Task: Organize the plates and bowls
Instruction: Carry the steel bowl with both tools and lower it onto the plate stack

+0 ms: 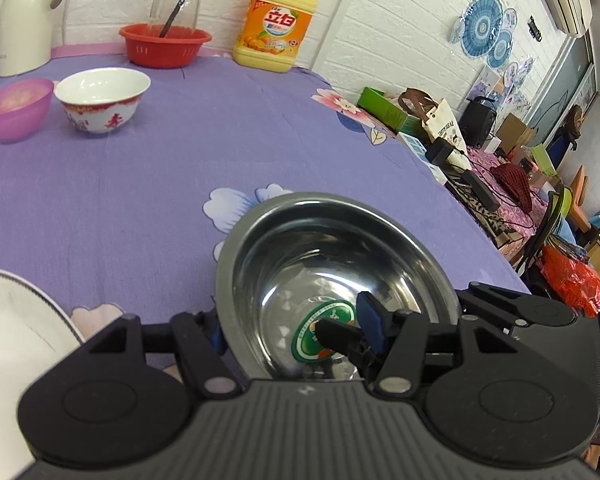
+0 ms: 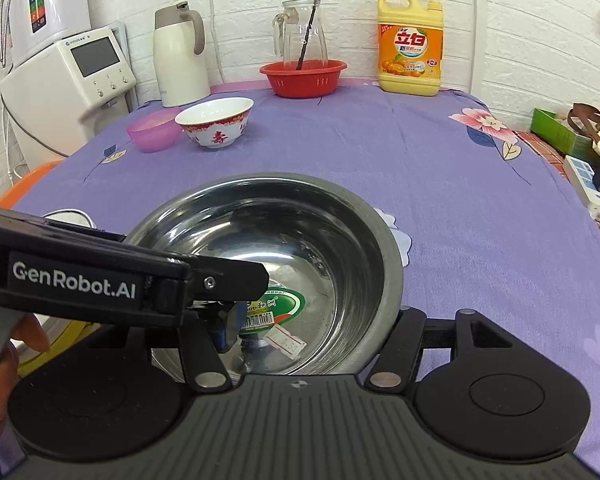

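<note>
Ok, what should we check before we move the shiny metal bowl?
1. Shiny round steel bowl upright, only stickers inside: ok.
2. Left gripper at the steel bowl's rim: ok.
3. Left gripper clamped tight on the rim: cannot tell.
4. Right gripper holding the steel bowl: cannot tell.
5. Purple flowered tablecloth bare between the steel bowl and the white china bowl with red pattern: ok.
6. China bowl and pink plastic bowl upright, side by side: ok.
</note>
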A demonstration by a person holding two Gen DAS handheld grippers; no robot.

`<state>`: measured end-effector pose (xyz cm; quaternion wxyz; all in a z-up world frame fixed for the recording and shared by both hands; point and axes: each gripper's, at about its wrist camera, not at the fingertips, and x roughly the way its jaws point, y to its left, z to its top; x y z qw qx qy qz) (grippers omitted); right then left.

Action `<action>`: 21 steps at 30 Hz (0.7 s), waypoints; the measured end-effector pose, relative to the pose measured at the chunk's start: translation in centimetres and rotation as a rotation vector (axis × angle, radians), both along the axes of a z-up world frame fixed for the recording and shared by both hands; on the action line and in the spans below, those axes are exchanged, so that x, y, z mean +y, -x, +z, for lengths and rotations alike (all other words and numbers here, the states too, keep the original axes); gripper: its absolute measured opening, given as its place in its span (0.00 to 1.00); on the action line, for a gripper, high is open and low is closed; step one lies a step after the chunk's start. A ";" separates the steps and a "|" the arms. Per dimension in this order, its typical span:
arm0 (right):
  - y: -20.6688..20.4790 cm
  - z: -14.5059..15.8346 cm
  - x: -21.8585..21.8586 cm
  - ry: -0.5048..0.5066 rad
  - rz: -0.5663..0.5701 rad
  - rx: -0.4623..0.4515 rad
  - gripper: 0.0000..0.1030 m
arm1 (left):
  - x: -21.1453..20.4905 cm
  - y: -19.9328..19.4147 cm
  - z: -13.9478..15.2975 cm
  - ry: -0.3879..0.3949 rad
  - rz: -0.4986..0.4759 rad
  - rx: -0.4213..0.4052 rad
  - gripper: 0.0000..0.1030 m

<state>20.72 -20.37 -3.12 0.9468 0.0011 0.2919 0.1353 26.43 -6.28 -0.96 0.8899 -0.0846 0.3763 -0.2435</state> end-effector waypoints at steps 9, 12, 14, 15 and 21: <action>0.8 -0.8 -0.5 -0.002 -0.007 0.009 0.99 | -1.1 0.3 -0.8 -0.026 -0.010 0.004 0.57; 0.6 -1.0 -0.6 -0.010 -0.005 0.019 0.99 | -1.0 0.3 -1.1 -0.034 -0.008 0.008 0.57; 0.7 -1.1 -0.5 -0.011 0.003 0.024 0.99 | -0.9 0.4 -1.3 -0.041 -0.006 0.012 0.58; 0.6 -1.3 -0.4 -0.013 0.007 0.026 0.99 | -0.9 0.3 -1.5 -0.045 -0.004 0.017 0.58; 0.7 -1.5 -0.1 -0.005 0.021 0.022 1.00 | -0.9 -0.1 -1.6 -0.068 0.009 0.013 0.69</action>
